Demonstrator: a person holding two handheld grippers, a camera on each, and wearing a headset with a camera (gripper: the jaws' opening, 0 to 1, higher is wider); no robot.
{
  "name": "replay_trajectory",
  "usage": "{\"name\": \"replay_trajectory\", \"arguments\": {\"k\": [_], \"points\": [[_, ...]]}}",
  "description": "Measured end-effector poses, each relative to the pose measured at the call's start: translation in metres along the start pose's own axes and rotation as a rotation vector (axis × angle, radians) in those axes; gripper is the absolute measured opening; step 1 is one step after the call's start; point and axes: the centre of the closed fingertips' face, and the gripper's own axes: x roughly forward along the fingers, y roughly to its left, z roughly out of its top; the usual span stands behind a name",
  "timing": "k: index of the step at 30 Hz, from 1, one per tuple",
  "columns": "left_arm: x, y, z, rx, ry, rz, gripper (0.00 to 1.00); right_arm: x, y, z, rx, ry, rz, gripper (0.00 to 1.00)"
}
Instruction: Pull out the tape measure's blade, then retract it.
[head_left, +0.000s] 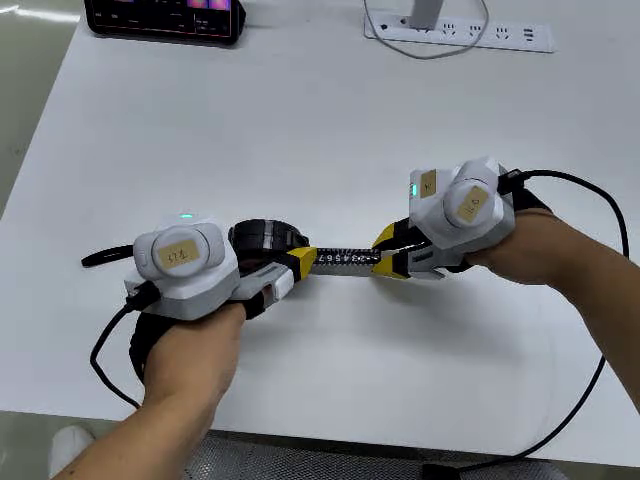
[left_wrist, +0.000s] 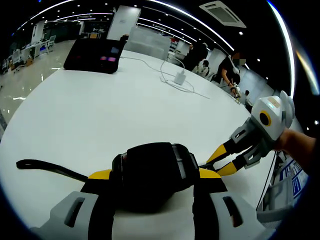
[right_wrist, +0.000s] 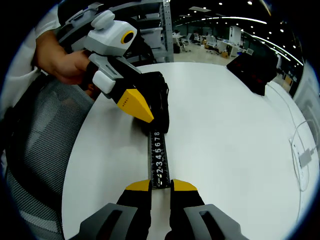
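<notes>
Head view. White worktop (head_left: 300, 130). The tape measure (head_left: 265, 238), with a black case, lies near the front edge. The left gripper (head_left: 290, 255) is clamped on the case; one yellow jaw tip shows on the near side and the far jaw is hidden behind the case. The blade (head_left: 345, 258) runs out level from the case to the right gripper (head_left: 387, 255), whose yellow jaws are pinched on the blade's free end. A black strap (head_left: 105, 257) trails from the case across the worktop. At the far edge there is a power strip (head_left: 460, 33) and a dark screen (head_left: 165, 18).

Left gripper view. The tape measure case (left_wrist: 152, 172) sits wedged between the left gripper's (left_wrist: 155, 175) two jaws, with contact on both sides. The strap (left_wrist: 47, 167) curves away on the worktop (left_wrist: 100, 110). The right gripper (left_wrist: 227, 159) comes in from the right, tips closed together. The blade itself is mostly hidden behind the case here. The dark screen (left_wrist: 95, 55) stands at the far end.

Right gripper view. The blade (right_wrist: 158, 160) lies face up with its printed numbers readable, which the other views don't give. The right gripper (right_wrist: 161, 186) holds its end with the jaws narrowed to the blade's width. The left gripper (right_wrist: 135, 105) grips the case (right_wrist: 159, 97) beyond. A mesh chair (right_wrist: 40, 150) stands beside the worktop (right_wrist: 225, 140).
</notes>
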Motion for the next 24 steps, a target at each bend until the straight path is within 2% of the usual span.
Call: {"name": "replay_trajectory", "arguments": {"k": [24], "points": [[0.002,0.002,0.000,-0.008,0.000,-0.005,0.59,0.023,0.003,0.030,-0.005,-0.053,0.023,0.10]]}}
